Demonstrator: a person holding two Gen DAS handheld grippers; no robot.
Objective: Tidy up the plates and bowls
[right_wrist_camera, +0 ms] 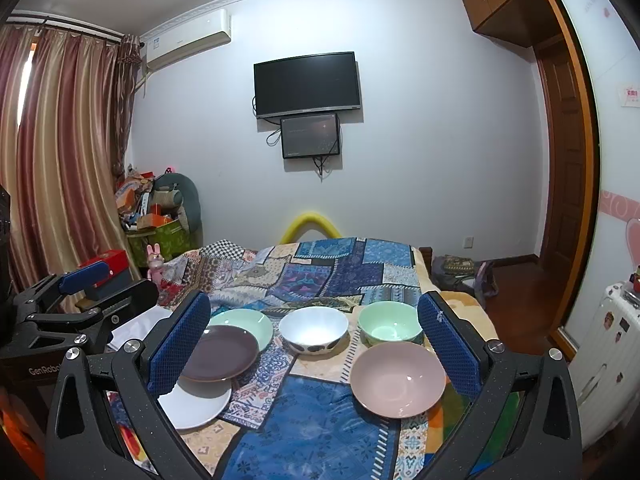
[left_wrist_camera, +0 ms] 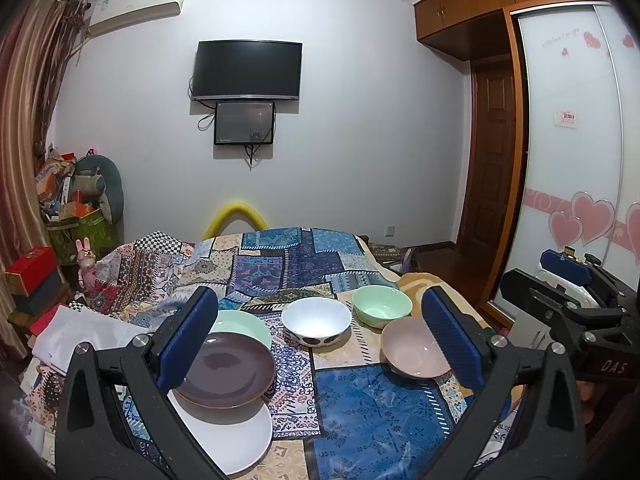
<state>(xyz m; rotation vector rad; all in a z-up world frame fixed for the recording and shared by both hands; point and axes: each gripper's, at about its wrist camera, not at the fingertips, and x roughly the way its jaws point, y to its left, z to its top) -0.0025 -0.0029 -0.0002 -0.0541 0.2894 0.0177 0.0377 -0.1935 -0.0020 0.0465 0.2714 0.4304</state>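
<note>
Both claws hung wide and empty above the bed: the left claw (left_wrist_camera: pixel 316 336) and the right claw (right_wrist_camera: pixel 314 340). Plates (left_wrist_camera: pixel 224 368) overlapped at lower left; bowls (right_wrist_camera: pixel 398 378) sat apart at lower right. Likely best: nest the bowls gently, gripping rims squarely. Readable writing: "DAS", "GenRobo".

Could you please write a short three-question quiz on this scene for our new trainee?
1. True or false: the purple plate lies partly over the white plate.
2. How many bowls stand on the patchwork cloth?
3. Which bowl is nearest the right tongs? A pink bowl; B green bowl; C white spotted bowl.

Key: 1 true. 2 three. 3 A; both it and the left tongs are open and empty.
</note>
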